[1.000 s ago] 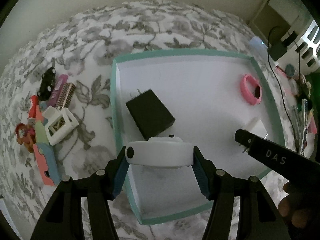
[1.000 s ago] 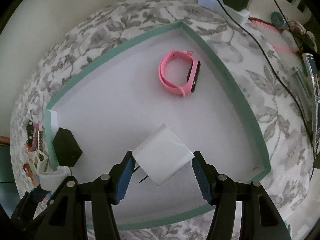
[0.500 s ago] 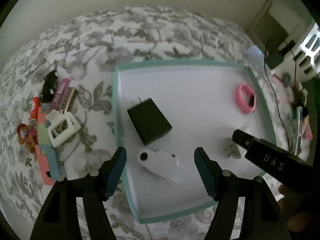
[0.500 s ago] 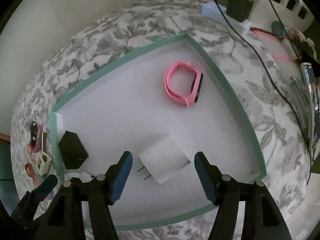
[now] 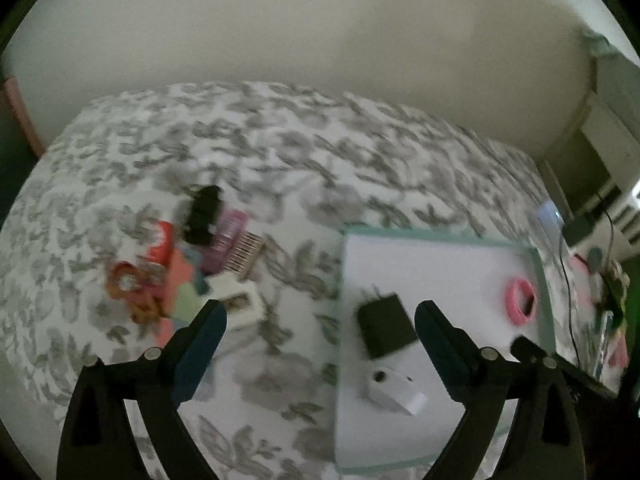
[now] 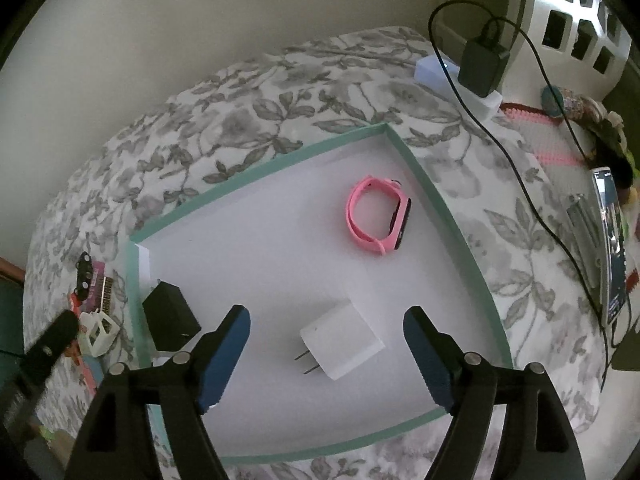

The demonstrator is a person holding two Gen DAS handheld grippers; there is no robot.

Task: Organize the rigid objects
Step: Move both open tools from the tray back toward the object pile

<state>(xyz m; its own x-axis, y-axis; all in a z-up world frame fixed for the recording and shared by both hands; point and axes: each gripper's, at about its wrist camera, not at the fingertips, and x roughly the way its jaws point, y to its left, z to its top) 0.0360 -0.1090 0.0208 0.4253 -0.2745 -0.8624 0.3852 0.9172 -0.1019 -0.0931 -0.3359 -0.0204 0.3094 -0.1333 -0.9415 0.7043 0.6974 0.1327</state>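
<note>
A teal-rimmed white tray (image 6: 276, 162) (image 5: 444, 233) lies on a leaf-patterned cloth. In it rest a white plug adapter (image 6: 342, 345), a black charger (image 6: 170, 316) (image 5: 384, 326), a pink watch (image 6: 378, 216) (image 5: 520, 300) and a small white device (image 5: 394, 394). My right gripper (image 6: 326, 338) hovers above the white adapter, jaws opening, pads clear of it. My left gripper (image 5: 320, 330) is blurred above the tray's left edge, jaws opening wide with nothing between them. A heap of small colourful items (image 5: 192, 264) lies left of the tray.
A white lattice piece (image 5: 242, 306) (image 6: 98, 330), a black clip (image 5: 202, 214) and a comb (image 5: 246, 254) sit in the heap. A black power brick with cable (image 6: 482, 62), a phone (image 6: 610, 240) and clutter crowd the right. A wall runs behind the cloth.
Both grippers let go and opened: the white device dropped from the left, the white adapter from the right, both now lying in the tray. Both rose; the left view swung left.
</note>
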